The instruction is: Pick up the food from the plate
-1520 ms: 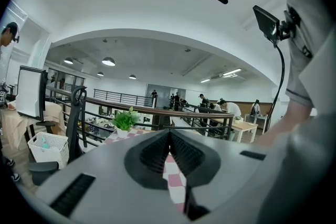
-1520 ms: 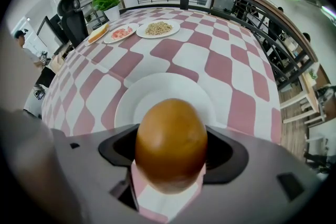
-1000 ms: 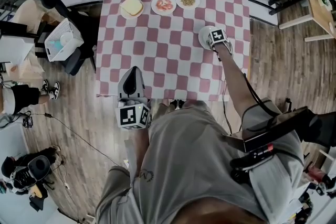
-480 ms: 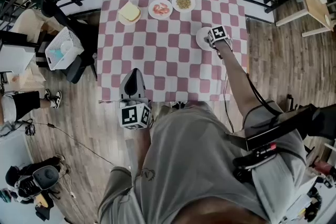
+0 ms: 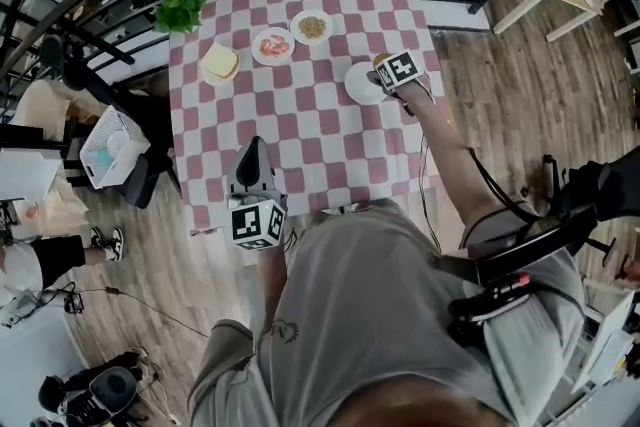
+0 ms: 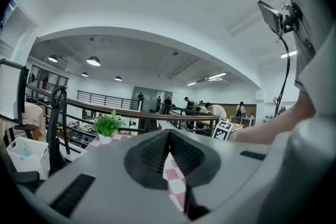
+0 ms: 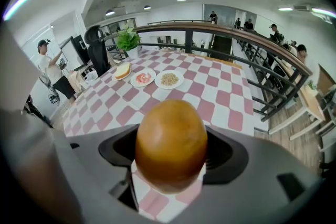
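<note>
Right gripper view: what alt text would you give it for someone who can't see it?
A golden-brown bun is clamped between the jaws of the right gripper, filling the foreground. Behind it, a pink-and-white checked table carries three small plates of food and a potted plant.

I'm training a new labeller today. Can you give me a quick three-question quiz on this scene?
1. True or false: the left gripper holds food.
2. What does the right gripper grip? A) bun B) cup C) fork
3. Fill in: seen from the person, the plant stands at the table's far ____ corner.
Key: 1 false, it is shut and empty; 2 A; 3 left.
</note>
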### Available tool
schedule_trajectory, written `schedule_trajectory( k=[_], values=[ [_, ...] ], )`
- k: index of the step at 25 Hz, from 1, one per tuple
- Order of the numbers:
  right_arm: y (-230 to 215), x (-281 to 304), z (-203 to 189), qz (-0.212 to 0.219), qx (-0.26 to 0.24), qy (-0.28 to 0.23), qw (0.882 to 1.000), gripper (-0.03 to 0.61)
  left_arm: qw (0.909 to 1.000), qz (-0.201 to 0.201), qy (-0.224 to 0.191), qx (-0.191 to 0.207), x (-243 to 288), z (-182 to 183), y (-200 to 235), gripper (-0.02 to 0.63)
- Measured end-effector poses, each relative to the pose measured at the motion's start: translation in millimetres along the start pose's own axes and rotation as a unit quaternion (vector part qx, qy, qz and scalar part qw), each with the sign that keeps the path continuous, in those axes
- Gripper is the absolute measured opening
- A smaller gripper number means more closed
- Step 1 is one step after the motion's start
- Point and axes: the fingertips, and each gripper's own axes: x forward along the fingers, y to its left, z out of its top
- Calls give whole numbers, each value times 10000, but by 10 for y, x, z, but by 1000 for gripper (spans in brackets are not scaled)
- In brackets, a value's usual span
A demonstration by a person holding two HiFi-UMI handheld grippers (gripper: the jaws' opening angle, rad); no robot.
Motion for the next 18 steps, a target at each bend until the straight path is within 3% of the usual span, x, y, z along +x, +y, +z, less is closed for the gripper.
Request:
schedule_trajectory(
  k=[10, 18],
  values=[
    [-418, -493, -249, -326, 405, -226, 9984, 362, 9972, -738, 32, 74, 253, -23, -448, 3],
    [-731, -582, -720, -534, 650, -5, 9965, 362, 9964, -840, 106, 97, 251, -70, -583, 5]
  ],
)
